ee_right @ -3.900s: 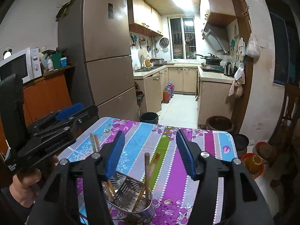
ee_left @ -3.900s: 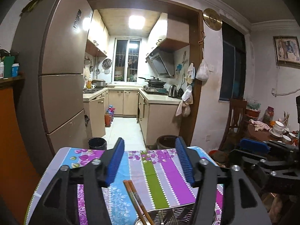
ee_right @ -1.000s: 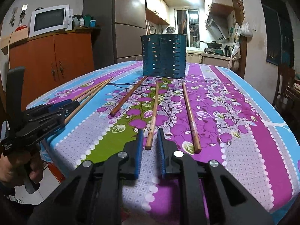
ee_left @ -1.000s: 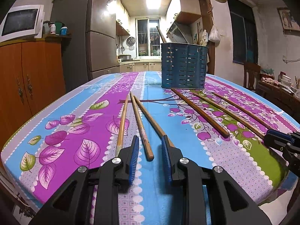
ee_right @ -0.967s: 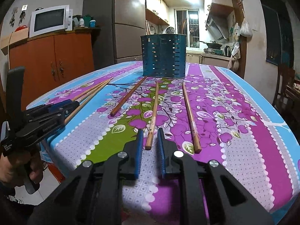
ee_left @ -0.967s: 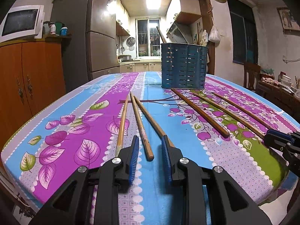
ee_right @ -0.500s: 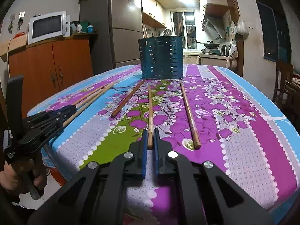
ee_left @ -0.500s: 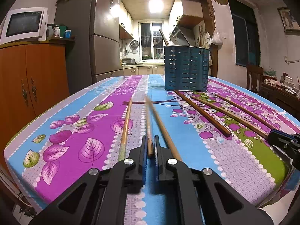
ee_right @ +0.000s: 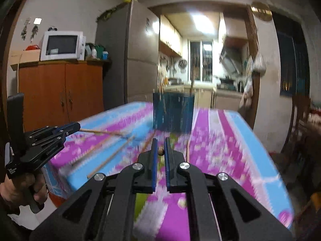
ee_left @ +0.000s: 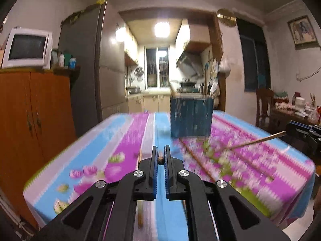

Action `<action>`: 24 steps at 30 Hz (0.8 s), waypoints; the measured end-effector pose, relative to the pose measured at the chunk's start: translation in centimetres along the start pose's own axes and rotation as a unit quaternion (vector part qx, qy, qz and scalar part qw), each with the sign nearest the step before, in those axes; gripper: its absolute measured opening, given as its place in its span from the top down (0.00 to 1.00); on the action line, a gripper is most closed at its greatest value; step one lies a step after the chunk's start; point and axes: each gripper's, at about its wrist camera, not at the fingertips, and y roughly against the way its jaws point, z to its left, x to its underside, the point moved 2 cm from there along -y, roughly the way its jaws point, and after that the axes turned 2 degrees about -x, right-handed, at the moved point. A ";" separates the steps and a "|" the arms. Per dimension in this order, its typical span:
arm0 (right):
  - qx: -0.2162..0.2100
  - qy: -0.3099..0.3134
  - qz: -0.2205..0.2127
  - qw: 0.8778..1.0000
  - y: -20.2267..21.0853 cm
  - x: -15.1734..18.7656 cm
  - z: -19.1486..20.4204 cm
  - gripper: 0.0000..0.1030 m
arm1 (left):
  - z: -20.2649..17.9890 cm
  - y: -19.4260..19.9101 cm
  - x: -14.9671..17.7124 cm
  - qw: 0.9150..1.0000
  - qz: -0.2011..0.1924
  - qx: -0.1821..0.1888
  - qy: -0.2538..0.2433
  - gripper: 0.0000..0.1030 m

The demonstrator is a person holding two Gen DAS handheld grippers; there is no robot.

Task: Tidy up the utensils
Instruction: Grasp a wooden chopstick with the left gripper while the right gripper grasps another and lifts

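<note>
My left gripper (ee_left: 160, 159) is shut on a wooden chopstick (ee_left: 160, 160), seen end-on between the blue pads, lifted above the table. It also shows in the right wrist view (ee_right: 79, 128) with its chopstick (ee_right: 100, 131) pointing right. My right gripper (ee_right: 160, 152) is shut on another chopstick (ee_right: 160, 152), also raised; that chopstick shows in the left wrist view (ee_left: 258, 140). The blue perforated utensil holder (ee_left: 190, 116) stands upright at the table's far end, chopsticks sticking out of it. Several more chopsticks (ee_right: 112, 154) lie on the floral tablecloth (ee_left: 96, 152).
An orange cabinet (ee_left: 30, 108) with a microwave (ee_left: 26, 50) stands to the left, a tall fridge (ee_left: 88, 60) beyond it. A wooden chair (ee_left: 264, 104) and a cluttered side table (ee_left: 297, 108) are at the right. The kitchen doorway lies behind the table.
Both grippers have risen from table level, each carrying its chopstick up off the cloth. The views are blurred by the motion.
</note>
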 end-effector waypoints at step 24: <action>-0.043 0.053 0.003 0.998 -6.3 -12.3 -1.2 0.96 | -0.5 -5.8 -13.9 0.998 -0.005 0.067 -0.017 0.93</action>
